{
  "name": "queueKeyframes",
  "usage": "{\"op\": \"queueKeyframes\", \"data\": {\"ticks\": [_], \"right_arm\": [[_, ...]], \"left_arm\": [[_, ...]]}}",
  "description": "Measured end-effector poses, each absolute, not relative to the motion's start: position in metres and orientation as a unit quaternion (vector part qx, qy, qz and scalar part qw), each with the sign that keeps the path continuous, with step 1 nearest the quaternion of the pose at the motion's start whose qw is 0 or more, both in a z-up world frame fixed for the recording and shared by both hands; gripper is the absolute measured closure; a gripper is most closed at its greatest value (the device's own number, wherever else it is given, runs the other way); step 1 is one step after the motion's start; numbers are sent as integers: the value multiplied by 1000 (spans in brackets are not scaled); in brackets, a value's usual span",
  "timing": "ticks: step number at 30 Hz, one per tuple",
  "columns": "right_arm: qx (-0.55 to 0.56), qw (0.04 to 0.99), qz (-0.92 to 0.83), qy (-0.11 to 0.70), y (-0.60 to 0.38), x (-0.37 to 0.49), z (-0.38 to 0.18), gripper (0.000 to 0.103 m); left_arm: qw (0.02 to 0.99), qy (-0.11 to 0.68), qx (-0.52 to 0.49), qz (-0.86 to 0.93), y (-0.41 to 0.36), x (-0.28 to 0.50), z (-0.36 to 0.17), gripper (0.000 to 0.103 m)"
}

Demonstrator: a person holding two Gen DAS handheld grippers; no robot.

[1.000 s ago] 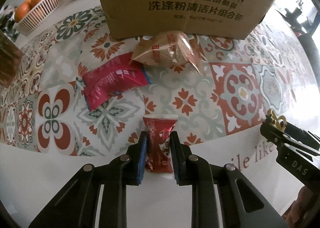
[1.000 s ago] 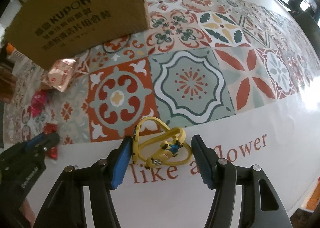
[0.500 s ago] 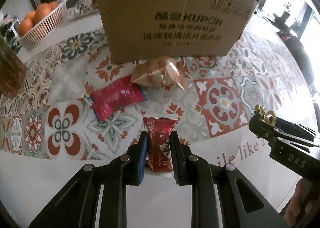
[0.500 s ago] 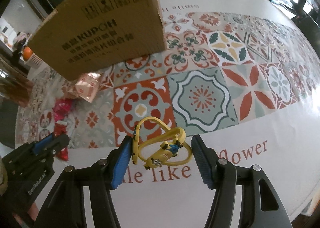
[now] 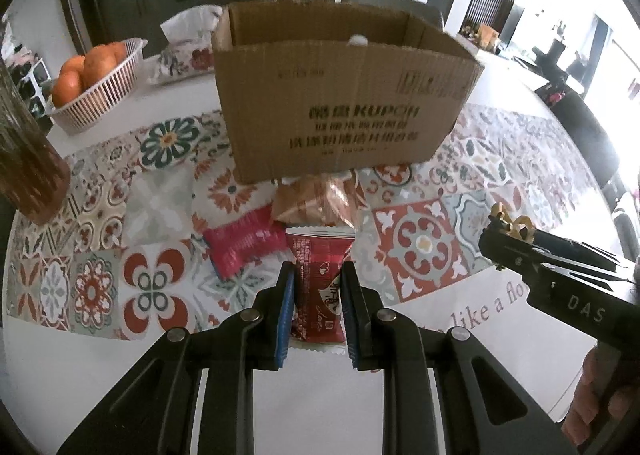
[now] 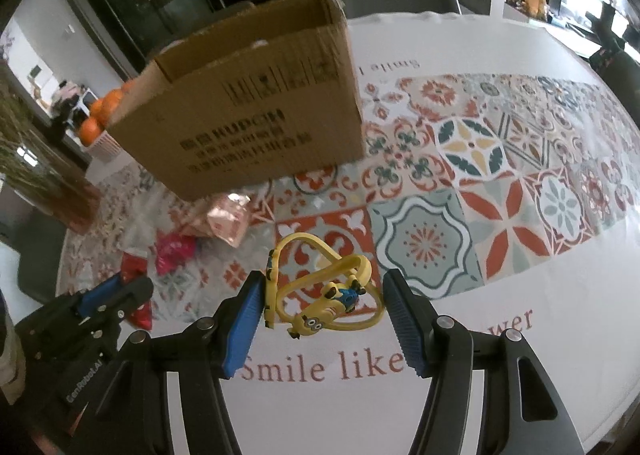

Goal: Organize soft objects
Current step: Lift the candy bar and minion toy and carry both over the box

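Note:
My left gripper (image 5: 318, 287) is shut on a dark red snack packet (image 5: 320, 279) and holds it up off the table. My right gripper (image 6: 324, 303) is shut on a yellow minion band (image 6: 324, 295), also lifted. An open cardboard box (image 5: 340, 95) stands ahead on the patterned tablecloth; it also shows in the right wrist view (image 6: 248, 123). A pink-red packet (image 5: 244, 243) and a tan crinkly bag (image 5: 320, 199) lie on the cloth in front of the box. The right gripper with the band shows at the right of the left wrist view (image 5: 512, 227).
A white basket of oranges (image 5: 92, 87) and a tissue pack (image 5: 188, 43) sit at the back left. A brown glass vase (image 5: 24, 159) stands at the far left. Chairs stand behind the table.
Both grippers have risen with their loads; the box's open top has come into view. The red packet and the yellow band are now off the table.

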State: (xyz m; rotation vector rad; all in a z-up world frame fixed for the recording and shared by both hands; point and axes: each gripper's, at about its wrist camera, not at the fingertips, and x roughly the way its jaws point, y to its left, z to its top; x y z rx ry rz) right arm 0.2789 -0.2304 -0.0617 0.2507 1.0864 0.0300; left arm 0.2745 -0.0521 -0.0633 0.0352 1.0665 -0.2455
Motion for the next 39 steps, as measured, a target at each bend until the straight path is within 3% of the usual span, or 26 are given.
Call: {"op": "queueKeyframes", "data": {"ticks": [39], "right_arm": [[129, 905, 72, 399, -214, 326, 37, 41]], "left_arm": [[910, 394, 23, -126, -39, 309, 37, 80]]}}
